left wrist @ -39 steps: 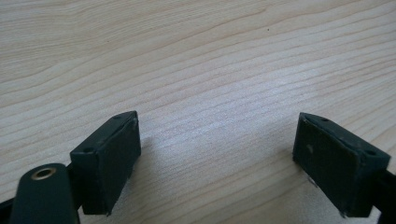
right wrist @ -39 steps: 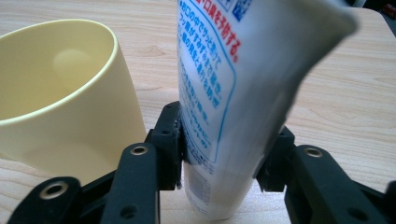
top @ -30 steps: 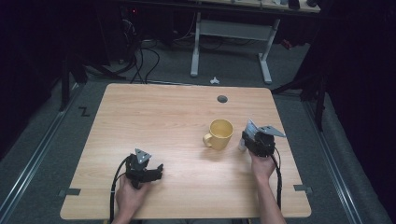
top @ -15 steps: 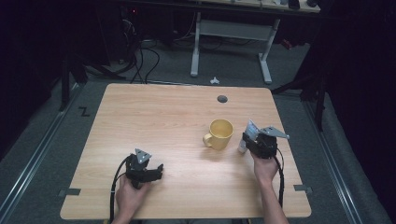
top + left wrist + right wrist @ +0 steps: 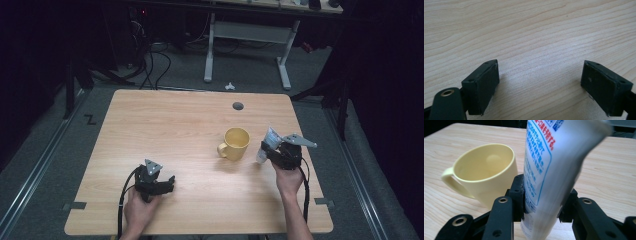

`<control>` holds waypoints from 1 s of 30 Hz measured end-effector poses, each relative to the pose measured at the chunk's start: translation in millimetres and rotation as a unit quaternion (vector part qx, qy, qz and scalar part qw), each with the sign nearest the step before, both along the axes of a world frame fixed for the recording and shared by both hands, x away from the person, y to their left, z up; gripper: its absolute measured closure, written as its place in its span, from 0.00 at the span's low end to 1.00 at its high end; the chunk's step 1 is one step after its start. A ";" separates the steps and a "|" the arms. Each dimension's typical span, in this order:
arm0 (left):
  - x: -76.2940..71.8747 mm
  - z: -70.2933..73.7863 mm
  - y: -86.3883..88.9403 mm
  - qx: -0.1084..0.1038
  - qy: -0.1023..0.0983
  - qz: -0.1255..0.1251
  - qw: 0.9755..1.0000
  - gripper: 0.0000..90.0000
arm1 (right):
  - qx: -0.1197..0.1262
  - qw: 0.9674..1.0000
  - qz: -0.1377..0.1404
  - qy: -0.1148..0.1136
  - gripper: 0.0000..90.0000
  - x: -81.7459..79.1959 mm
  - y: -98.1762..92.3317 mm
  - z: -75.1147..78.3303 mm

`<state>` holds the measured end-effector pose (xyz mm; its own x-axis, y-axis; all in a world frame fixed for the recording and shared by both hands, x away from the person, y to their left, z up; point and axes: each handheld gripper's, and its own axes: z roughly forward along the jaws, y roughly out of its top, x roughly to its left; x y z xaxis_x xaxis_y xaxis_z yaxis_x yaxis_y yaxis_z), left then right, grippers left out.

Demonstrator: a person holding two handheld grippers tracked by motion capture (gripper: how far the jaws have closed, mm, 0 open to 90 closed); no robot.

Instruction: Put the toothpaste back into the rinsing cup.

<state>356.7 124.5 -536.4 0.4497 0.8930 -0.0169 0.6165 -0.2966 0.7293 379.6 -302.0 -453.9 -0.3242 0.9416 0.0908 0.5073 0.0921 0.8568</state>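
Gripping a white tube [image 5: 544,177] upright in the right tongs [image 5: 541,202]
Left tongs [image 5: 540,82] gape wide with nothing between them, low over the bare desk [image 5: 180,125]; the clamped tube stands just beside a yellow mug [image 5: 235,143], farther along the desk

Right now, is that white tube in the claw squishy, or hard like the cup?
Probably squishy: the tube looks pinched in where the right claw clamps it. Likely light, since one claw holds it up. Its smooth printed skin might slip a little.
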 end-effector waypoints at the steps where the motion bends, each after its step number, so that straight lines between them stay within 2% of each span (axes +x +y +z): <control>1: 0.0 0.0 0.0 0.000 0.000 0.000 1.000 0.17 | 0.004 1.000 0.003 -0.001 0.71 -0.5 0.3 1.2; 7: 0.0 0.0 0.0 0.000 0.000 0.000 1.000 0.17 | 0.018 1.000 0.021 0.000 0.72 -2.8 2.4 5.6; 15: 0.0 0.0 0.0 0.000 0.000 0.000 1.000 0.17 | 0.012 1.000 0.025 0.001 0.72 -5.6 1.3 11.4; 22: 0.0 0.0 0.0 0.000 0.000 0.000 1.000 0.17 | 0.005 0.999 0.045 -0.008 0.72 -11.3 4.3 25.4; 26: 0.0 0.0 0.1 0.000 0.000 0.000 1.000 0.17 | -0.002 0.999 0.051 -0.002 0.72 -11.6 5.8 31.0; 30: 0.0 0.0 0.1 0.000 0.000 0.000 1.000 0.17 | -0.002 0.998 0.058 -0.007 0.72 -12.7 6.5 37.6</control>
<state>356.8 124.6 -536.4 0.4499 0.8929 -0.0175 0.6165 -0.2964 0.7294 366.9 -295.5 -416.3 -0.4320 0.8982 0.0811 0.4811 0.1535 0.8631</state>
